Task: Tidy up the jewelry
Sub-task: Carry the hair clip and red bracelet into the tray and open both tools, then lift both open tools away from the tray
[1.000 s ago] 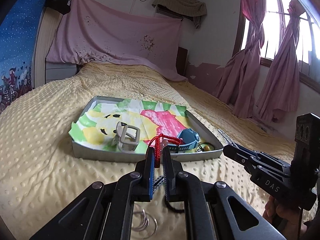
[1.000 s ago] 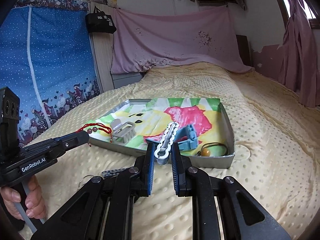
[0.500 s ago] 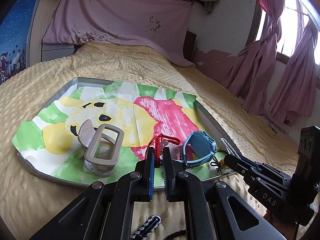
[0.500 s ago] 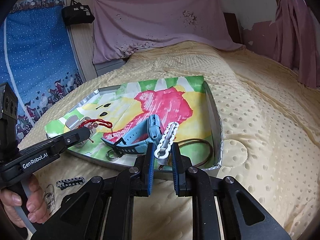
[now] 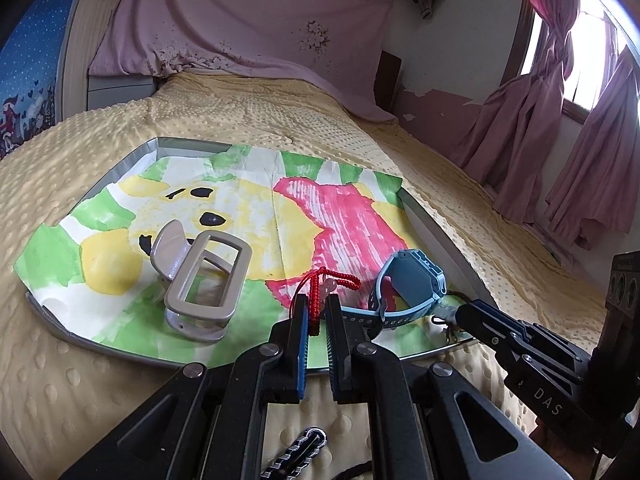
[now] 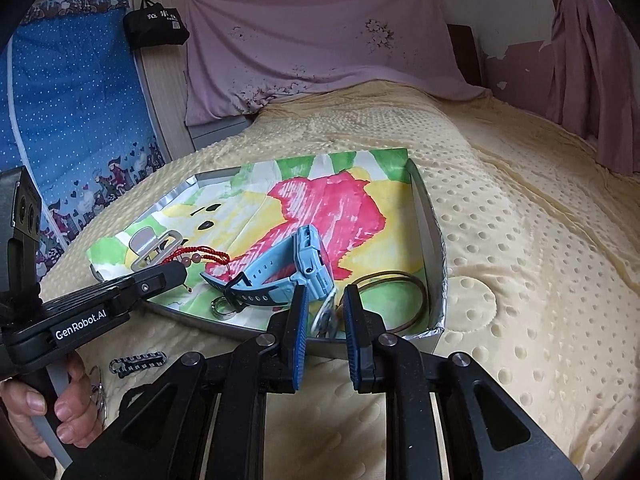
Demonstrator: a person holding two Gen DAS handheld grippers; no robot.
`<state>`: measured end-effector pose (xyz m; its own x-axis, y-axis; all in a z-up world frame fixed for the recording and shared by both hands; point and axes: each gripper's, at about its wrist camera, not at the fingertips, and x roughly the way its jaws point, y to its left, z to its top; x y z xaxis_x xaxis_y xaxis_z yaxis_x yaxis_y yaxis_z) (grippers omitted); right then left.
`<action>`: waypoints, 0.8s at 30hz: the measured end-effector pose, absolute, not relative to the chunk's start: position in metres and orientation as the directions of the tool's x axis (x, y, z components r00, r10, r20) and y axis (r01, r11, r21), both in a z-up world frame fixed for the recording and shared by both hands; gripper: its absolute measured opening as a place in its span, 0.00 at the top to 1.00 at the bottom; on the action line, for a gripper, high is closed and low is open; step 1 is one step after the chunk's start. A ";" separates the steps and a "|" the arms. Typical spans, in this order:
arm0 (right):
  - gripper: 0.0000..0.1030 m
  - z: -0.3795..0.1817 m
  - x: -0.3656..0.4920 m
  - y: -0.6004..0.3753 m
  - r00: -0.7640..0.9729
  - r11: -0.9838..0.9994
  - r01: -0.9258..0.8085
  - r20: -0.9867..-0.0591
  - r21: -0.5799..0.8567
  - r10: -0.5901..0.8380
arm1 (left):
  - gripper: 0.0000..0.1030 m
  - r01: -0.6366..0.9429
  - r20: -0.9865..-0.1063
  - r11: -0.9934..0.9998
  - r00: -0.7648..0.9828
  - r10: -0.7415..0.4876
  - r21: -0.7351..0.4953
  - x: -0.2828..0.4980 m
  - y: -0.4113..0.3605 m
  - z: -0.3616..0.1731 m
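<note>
Left tongs clamping red bracelet, right tongs parted, over tray's near rim.

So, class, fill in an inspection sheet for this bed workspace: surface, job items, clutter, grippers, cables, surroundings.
Surface: yellow dotted blanket on a bed, carrying a metal tray lined with a painted sheet.
Job's things: in the tray lie a blue watch, a beige hair clip, a brown cord loop and a small ring.
Clutter: black-and-white chain piece on the blanket outside the tray.
Grippers: left gripper shut on red cord bracelet; right gripper open, a white clip between its fingers.
Cables: nothing seen.
Surroundings: pink curtains, blue patterned cloth, black bag.
</note>
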<state>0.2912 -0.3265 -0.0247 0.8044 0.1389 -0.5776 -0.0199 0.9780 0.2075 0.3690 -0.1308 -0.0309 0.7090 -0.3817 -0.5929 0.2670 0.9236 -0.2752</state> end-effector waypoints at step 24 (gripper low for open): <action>0.11 0.028 0.219 -0.350 0.917 0.974 0.078 -0.399 0.212 0.013 | 0.32 0.236 -0.492 0.935 0.801 -0.341 -0.264 0.318 -0.110 0.014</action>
